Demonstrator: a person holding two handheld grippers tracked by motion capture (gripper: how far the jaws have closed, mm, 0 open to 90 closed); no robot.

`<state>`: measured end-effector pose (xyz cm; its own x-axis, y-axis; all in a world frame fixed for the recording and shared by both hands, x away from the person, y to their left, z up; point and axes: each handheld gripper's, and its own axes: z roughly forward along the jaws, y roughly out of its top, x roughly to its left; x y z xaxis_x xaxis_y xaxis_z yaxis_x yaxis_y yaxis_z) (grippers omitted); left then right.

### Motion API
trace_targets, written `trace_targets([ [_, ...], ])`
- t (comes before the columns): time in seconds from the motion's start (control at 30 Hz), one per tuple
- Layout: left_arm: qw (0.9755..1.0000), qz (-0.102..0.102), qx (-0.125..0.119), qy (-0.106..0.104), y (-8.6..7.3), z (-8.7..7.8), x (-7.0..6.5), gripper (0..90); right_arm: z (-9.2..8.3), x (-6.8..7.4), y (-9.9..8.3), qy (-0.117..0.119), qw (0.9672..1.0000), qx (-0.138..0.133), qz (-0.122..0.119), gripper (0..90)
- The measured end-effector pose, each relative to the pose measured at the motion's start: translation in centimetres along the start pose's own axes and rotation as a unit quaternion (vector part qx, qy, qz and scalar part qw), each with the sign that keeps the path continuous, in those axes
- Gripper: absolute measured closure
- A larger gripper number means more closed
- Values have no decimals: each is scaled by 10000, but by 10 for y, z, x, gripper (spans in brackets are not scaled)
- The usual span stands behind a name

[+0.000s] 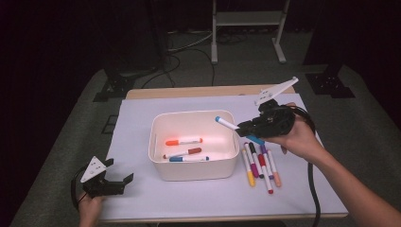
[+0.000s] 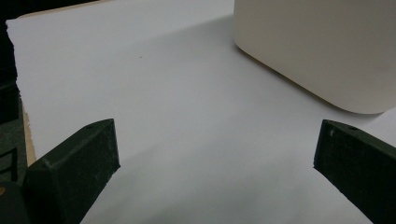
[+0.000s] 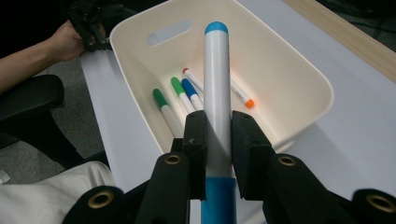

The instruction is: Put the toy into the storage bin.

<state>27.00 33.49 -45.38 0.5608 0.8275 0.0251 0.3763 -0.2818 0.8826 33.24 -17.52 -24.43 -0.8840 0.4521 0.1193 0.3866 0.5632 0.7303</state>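
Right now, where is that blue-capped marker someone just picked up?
The blue-capped marker is clamped in the right gripper, held in the air over the right rim of the white bin, just above the markers on the table.

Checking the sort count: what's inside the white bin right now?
In the white bin, the high view shows three markers; the right gripper view shows about four. The blue-capped marker held over the bin and its near wall hide part of the floor.
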Motion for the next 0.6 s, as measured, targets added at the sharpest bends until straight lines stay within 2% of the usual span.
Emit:
trace_targets([
  [0.37,10000,-50,-3,-26,0,0,1,0,32,13,27,386,9985,128,-369,757],
  [0.6,10000,-58,-3,-33,0,0,1,0,54,22,40,621,9966,203,-501,757],
])
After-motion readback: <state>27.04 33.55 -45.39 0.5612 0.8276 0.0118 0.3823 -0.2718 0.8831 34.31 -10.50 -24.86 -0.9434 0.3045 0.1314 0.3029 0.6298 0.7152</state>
